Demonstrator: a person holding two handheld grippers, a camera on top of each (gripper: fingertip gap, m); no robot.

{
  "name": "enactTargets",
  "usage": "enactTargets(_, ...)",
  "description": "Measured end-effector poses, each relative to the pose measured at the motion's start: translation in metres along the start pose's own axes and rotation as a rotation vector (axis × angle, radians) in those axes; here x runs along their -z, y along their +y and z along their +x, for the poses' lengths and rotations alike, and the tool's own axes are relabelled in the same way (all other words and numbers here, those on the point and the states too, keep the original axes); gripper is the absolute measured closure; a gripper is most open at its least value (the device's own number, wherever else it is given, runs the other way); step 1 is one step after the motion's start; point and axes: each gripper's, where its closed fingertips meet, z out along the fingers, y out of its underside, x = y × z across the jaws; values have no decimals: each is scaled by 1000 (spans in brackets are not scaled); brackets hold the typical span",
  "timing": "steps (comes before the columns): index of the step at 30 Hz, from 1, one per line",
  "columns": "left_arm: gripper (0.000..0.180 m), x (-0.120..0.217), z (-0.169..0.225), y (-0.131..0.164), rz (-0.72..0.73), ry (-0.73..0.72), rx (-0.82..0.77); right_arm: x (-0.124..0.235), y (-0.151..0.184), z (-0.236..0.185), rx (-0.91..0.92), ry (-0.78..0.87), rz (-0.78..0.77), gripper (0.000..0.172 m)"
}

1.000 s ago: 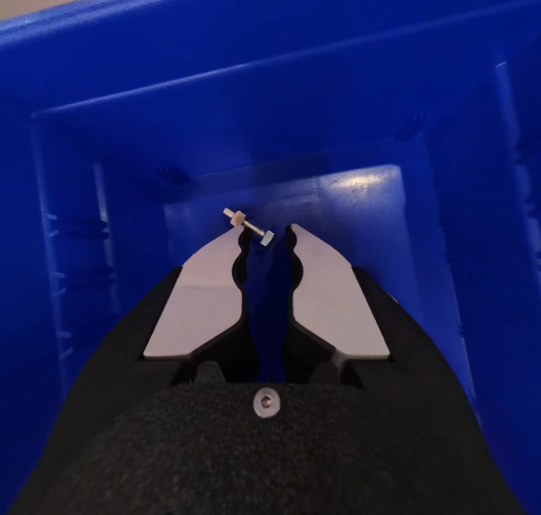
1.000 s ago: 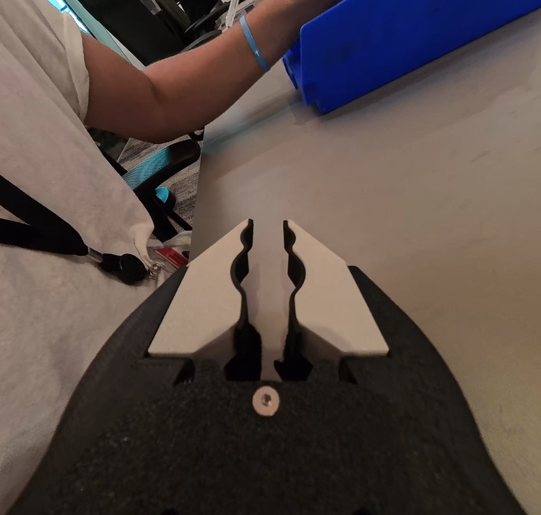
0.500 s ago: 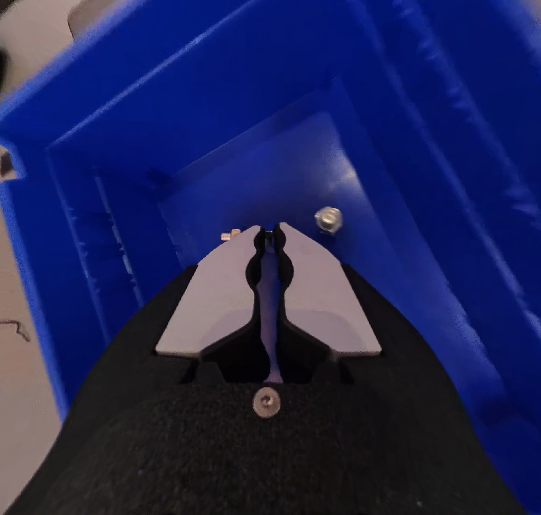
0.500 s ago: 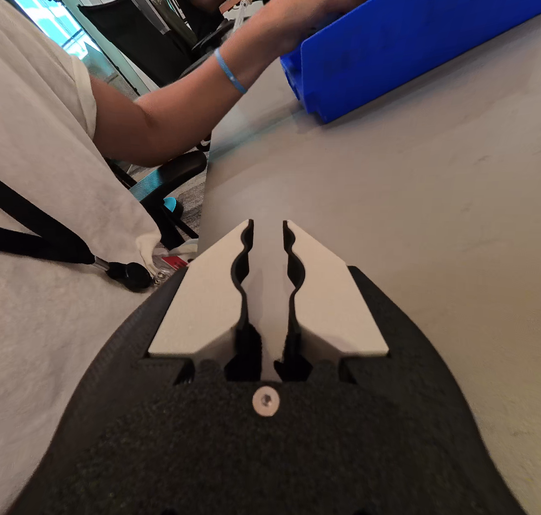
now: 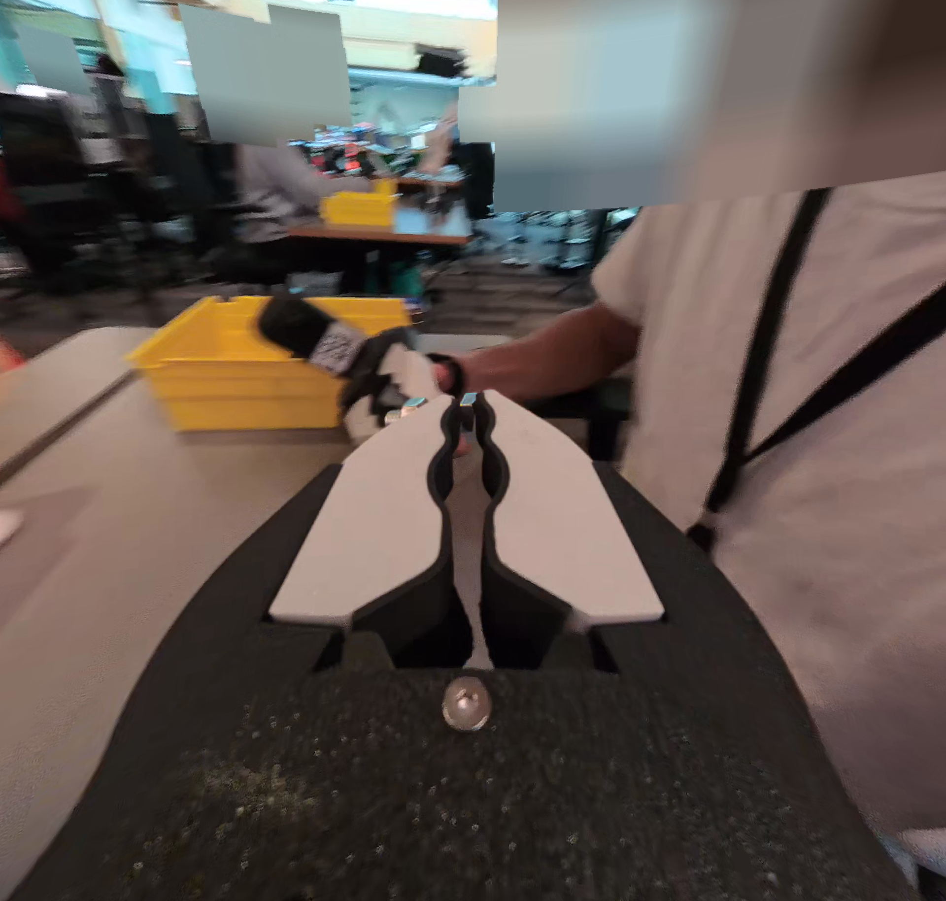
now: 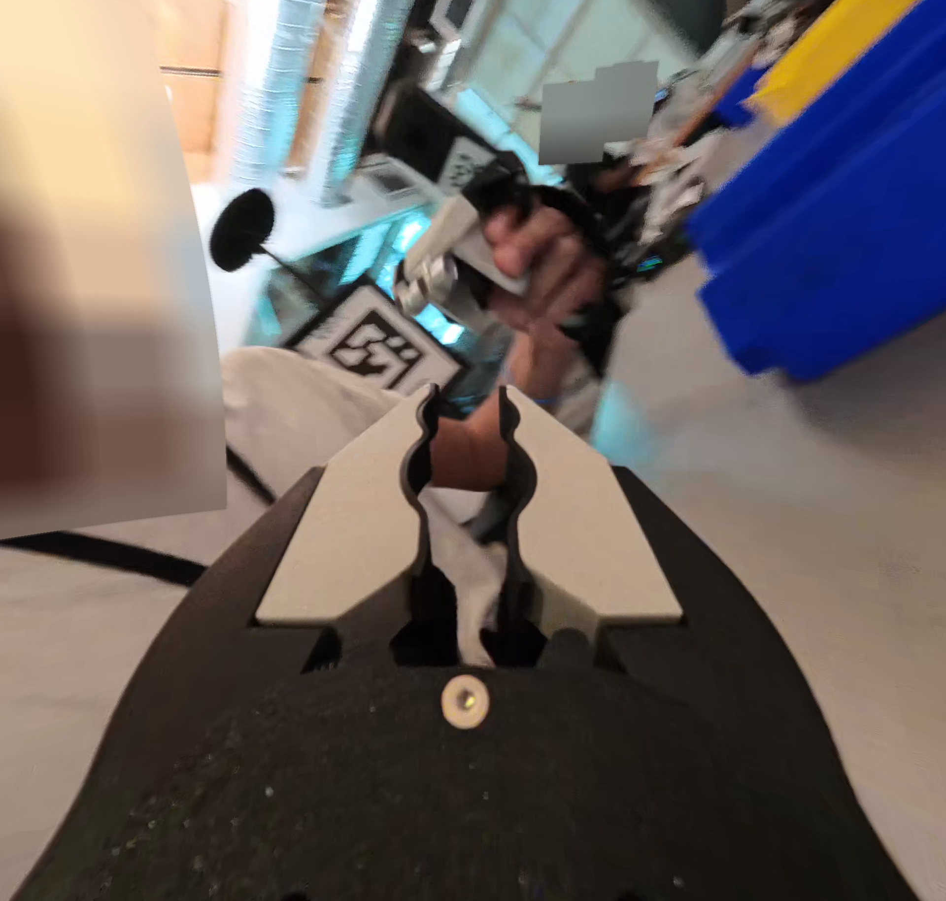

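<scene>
My left gripper [image 5: 466, 405] is shut on a small silver bolt [image 5: 467, 399]. Its head is pinched between the fingertips, and its threaded end with a nut [image 5: 409, 406] sticks out to the left. I hold it in the air above the grey table [image 5: 153, 492]. The right wrist view shows that gripper [image 6: 435, 257] in a hand, with the bolt [image 6: 425, 280] at its tips. My right gripper [image 6: 468, 395] is open and empty, raised off the table and pointing at the left one. It also shows in the left wrist view [image 5: 379, 390], close behind the bolt.
A yellow bin [image 5: 230, 380] stands on the table beyond the grippers. A blue bin [image 6: 819, 236] is at the right of the right wrist view. The person's white shirt [image 5: 768, 416] and black strap are close on the right. Other tables and people are far behind. The gap from one gripper's tips to the other's is roughly 8 cm.
My left gripper shut on the bolt inside the blue bin, then lifted it out and swung toward the person. My right gripper rose off the table and turned toward the left one.
</scene>
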Motion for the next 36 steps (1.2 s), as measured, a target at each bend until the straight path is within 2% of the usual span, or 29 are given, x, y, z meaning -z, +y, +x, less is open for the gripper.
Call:
enactTargets(2, 175, -15, 16, 5, 20, 131, 43, -11, -1, -18, -111, -186, -58, 148)
enactTargets(4, 175, -26, 25, 16, -7, 196, 54, -17, 6, -29, -173, -291, -131, 149)
enactTargets(9, 175, -38, 37, 31, -42, 274, 67, -19, 29, -27, -192, -292, -221, 151)
enactTargets(18, 175, -46, 45, 45, -102, 320, 52, -15, 45, -21, -221, -266, -256, 156)
enactTargets(21, 175, -45, 36, 46, -69, 259, 61, -11, 37, -15, -174, -211, -207, 157)
enactTargets(24, 172, -42, 14, 48, -34, 134, 104, -3, 30, 4, -114, -65, -163, 158)
enactTargets(25, 163, -41, 2, 48, -20, 63, 127, 1, 29, 15, -82, 15, -153, 158)
enactTargets(28, 151, -33, -34, 58, -32, -183, 150, 17, 18, 41, -31, 203, -71, 158)
enactTargets(30, 127, -32, -42, 69, -49, -282, 131, 27, 7, 45, -22, 236, 12, 158)
enactTargets(31, 123, -33, -46, 75, -53, -336, 130, 30, 2, 45, -18, 236, 47, 158)
enactTargets(33, 127, -37, -47, 85, -48, -390, 118, 33, -4, 42, -2, 227, 88, 158)
enactTargets(36, 134, -44, -48, 88, -39, -402, 90, 29, 1, 43, -13, 225, 68, 158)
